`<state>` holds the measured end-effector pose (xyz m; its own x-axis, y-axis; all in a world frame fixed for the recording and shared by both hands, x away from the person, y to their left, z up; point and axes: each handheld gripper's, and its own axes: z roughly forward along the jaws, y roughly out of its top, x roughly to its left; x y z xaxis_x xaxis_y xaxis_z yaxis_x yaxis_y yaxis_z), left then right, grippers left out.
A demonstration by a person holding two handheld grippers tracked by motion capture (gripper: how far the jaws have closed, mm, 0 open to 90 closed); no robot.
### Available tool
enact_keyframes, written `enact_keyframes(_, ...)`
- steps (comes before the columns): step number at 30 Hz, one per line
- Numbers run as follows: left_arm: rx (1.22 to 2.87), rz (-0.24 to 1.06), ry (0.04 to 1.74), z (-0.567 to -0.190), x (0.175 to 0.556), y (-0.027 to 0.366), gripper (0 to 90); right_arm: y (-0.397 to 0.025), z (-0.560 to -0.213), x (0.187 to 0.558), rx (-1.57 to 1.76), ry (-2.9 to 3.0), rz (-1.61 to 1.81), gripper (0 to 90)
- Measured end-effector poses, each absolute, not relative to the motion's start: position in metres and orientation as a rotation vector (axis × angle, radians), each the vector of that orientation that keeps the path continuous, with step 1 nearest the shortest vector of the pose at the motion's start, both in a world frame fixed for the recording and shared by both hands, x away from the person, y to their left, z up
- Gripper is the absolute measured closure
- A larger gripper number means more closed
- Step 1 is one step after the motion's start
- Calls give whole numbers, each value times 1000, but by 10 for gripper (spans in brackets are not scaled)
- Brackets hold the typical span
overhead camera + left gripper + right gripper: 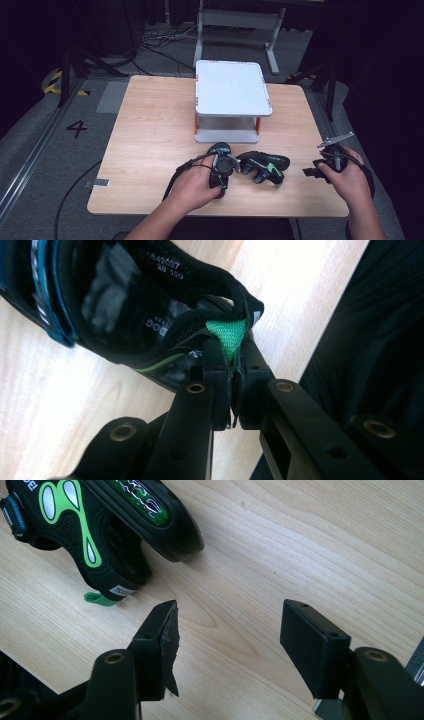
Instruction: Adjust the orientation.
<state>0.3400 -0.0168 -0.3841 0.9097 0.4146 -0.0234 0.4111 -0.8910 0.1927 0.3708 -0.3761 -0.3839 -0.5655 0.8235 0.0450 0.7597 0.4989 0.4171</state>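
- My left gripper [231,390] has its jaws pinched tight on the green mesh heel tab [227,335] of a black shoe [135,315].
- In the high view this left gripper [226,167] sits at the near middle of the wooden table [150,130], with two black shoes touching each other just to its right [265,165].
- My right gripper [227,645] hangs with its jaws spread wide and nothing between them, above bare wood, near the shoes but apart from them.
- Beyond the shoes, at the far middle of the table, stands a white two-level rack [232,90] with orange posts.
- I judge the step in hand to be taking hold of a shoe by its heel.
- Next, I judge, comes lifting it without the thin tab slipping, perhaps toward the rack, while my right gripper closes in on the second shoe.
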Motion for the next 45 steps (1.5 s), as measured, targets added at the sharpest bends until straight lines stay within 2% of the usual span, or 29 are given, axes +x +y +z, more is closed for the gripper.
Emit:
enact_keyframes(20, 2862, -27, 635, -383, 343, -21, 855, -368, -383, 369, 1331, 2598, 597, 401)
enact_keyframes(23, 2816, -93, 621, -382, 341, -21, 761, -368, -382, 369, 1320, 2602, 598, 399)
enact_keyframes(24, 2807, -103, 621, -380, 341, -21, 695, -368, -382, 368, 1318, 2601, 596, 396)
enact_keyframes(28, 2731, -59, 658, -370, 341, -14, 517, -364, -379, 366, 1300, 2605, 596, 381)
enact_keyframes(31, 2702, 10, 752, -361, 347, 7, 475, -360, -379, 363, 1284, 2616, 605, 351)
enact_keyframes(36, 2682, 69, 867, -355, 354, 32, 458, -352, -383, 360, 1276, 2659, 577, 304)
enact_keyframes(41, 2663, 108, 979, -357, 365, 63, 422, -339, -390, 355, 1202, 2688, 530, 188)
enact_keyframes(45, 2656, 108, 1037, -361, 371, 76, 397, -329, -393, 353, 1189, 2703, 538, 188)
